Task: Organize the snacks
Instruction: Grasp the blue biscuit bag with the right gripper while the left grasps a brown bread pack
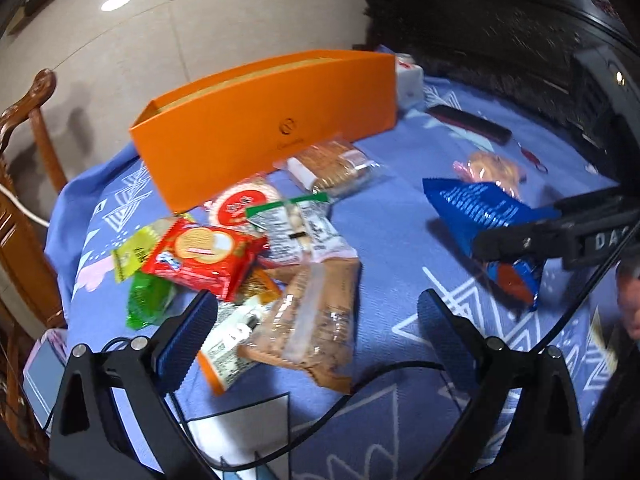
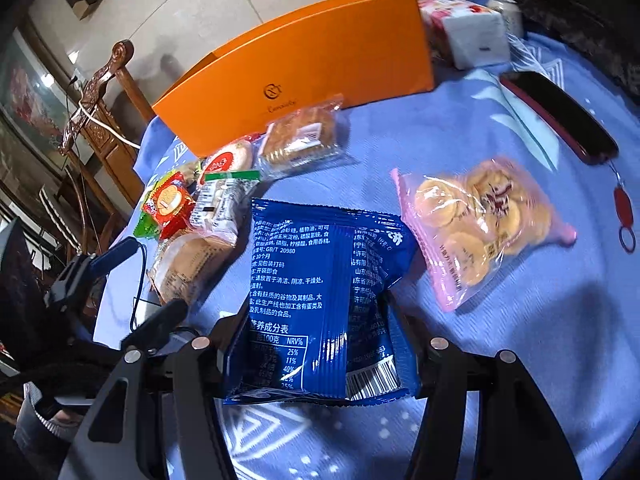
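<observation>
Crinkly blue foil packet (image 2: 316, 300) — pinched in right tool (image 2: 320, 344).

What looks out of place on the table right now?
Mostly the snack pile: packets lie heaped crookedly beside the orange box, none visibly in it. A black phone lies among the food. Nothing looks spilled or torn.

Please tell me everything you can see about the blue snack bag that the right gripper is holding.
The blue bag is a glossy foil packet, printed side showing white Chinese text, a nutrition table and a barcode near its lower edge. A vertical seam runs down its middle. It looks sealed and slightly crumpled. The right gripper pinches its lower part, holding it above the blue cloth. In the left wrist view its far corner shows red and orange print. No other snack touches it, as far as visible.
</observation>
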`<state>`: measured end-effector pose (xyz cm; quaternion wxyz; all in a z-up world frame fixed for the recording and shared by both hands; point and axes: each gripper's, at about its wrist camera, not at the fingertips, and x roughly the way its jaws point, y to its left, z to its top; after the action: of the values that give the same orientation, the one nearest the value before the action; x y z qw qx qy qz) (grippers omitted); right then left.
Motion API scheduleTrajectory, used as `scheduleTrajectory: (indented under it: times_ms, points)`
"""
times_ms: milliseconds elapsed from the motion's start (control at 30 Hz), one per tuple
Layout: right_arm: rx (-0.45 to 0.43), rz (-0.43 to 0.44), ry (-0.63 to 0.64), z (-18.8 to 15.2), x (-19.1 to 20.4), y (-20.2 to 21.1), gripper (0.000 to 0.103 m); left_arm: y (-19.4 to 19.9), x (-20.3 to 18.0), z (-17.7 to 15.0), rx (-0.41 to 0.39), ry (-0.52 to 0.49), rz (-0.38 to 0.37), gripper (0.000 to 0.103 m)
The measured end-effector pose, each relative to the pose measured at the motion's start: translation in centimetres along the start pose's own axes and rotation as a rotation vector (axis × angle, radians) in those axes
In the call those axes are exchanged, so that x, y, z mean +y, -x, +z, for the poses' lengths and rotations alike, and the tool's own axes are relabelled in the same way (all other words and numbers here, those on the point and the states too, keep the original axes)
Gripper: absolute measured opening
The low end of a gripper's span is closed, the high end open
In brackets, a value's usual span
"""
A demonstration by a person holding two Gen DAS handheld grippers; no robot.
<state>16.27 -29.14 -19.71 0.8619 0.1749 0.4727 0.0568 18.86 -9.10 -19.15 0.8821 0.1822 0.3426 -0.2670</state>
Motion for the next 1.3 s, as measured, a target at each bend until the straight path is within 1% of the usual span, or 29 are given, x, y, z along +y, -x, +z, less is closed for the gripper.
scheduleTrajectory:
  times_ms: [67,133,267,300,367,400,433,467,500,600,667,733,800,900,1000,1033,1067,1133,1167,1200,1267,1300]
  points:
    - [0.003,0.001,-0.006,-0.2,-0.4,0.0,0.060,-0.5,-0.4,0.0,0.003,-0.018,-0.018,0.096]
    - [0.006,0.006,-0.013,-0.3,-0.6,-0.1,0.061,-1.3,-0.7,-0.1,0.018,-0.029,-0.054,0.086]
    - [0.005,0.011,-0.021,-0.5,-0.9,-0.2,0.061,-2.5,-1.4,-0.2,0.041,-0.053,-0.065,0.082]
    - [0.004,0.009,-0.025,-0.6,-1.0,-0.2,0.061,-2.8,-1.4,-0.1,0.049,-0.053,-0.071,0.079]
    - [-0.001,0.017,-0.038,-0.7,-1.4,-0.2,0.061,-2.8,-1.3,0.0,0.044,-0.046,-0.079,0.071]
    - [-0.002,0.020,-0.040,-0.7,-1.4,-0.2,0.061,-2.8,-1.2,0.0,0.046,-0.042,-0.081,0.062]
    - [-0.002,0.021,-0.038,-0.7,-1.4,-0.2,0.061,-2.9,-1.1,-0.1,0.051,-0.037,-0.085,0.050]
    - [-0.002,0.018,-0.034,-0.7,-1.3,-0.2,0.061,-3.1,-0.9,-0.1,0.070,-0.027,-0.099,0.044]
    - [-0.003,0.016,-0.028,-0.8,-1.3,-0.1,0.061,-3.3,-0.9,-0.2,0.081,-0.020,-0.104,0.043]
    - [-0.007,0.017,-0.030,-1.0,-1.3,0.0,0.061,-3.3,-1.2,-0.2,0.082,-0.026,-0.090,0.042]
    - [-0.014,0.017,-0.031,-0.9,-1.2,0.3,0.061,-2.9,-1.2,-0.2,0.076,-0.016,-0.088,0.038]
    - [-0.033,0.021,-0.021,-0.9,-1.0,0.9,0.061,-2.2,-1.2,-0.1,0.065,-0.008,-0.090,0.034]
    - [-0.051,0.028,-0.008,-1.0,-0.7,1.5,0.061,-0.8,-1.0,0.1,0.042,-0.002,-0.084,0.032]
    - [-0.069,0.040,0.007,-1.0,-0.2,2.2,0.061,1.1,-0.2,0.3,0.007,0.038,-0.088,0.029]
    - [-0.096,0.051,0.034,-1.0,0.4,2.8,0.060,3.0,1.2,0.7,-0.034,0.103,-0.108,0.029]
    - [-0.099,0.052,0.041,-1.0,0.5,2.9,0.060,3.0,1.5,0.8,-0.035,0.117,-0.110,0.029]
    - [-0.097,0.053,0.044,-1.0,0.6,3.0,0.060,2.9,1.7,0.7,-0.028,0.120,-0.102,0.029]
    - [-0.085,0.055,0.038,-1.1,0.6,2.8,0.061,1.5,1.9,0.3,0.033,0.121,-0.070,0.029]
    - [-0.083,0.054,0.036,-1.1,0.5,2.8,0.061,1.0,1.9,0.1,0.056,0.130,-0.069,0.029]
    - [-0.080,0.053,0.034,-1.2,0.5,2.8,0.061,0.4,2.0,-0.1,0.075,0.140,-0.075,0.032]
    - [-0.077,0.051,0.024,-1.2,0.2,2.7,0.061,-0.6,1.8,-0.1,0.107,0.163,-0.081,0.057]
    - [-0.074,0.047,0.020,-1.2,0.1,2.7,0.061,-1.0,1.7,0.0,0.113,0.177,-0.084,0.076]
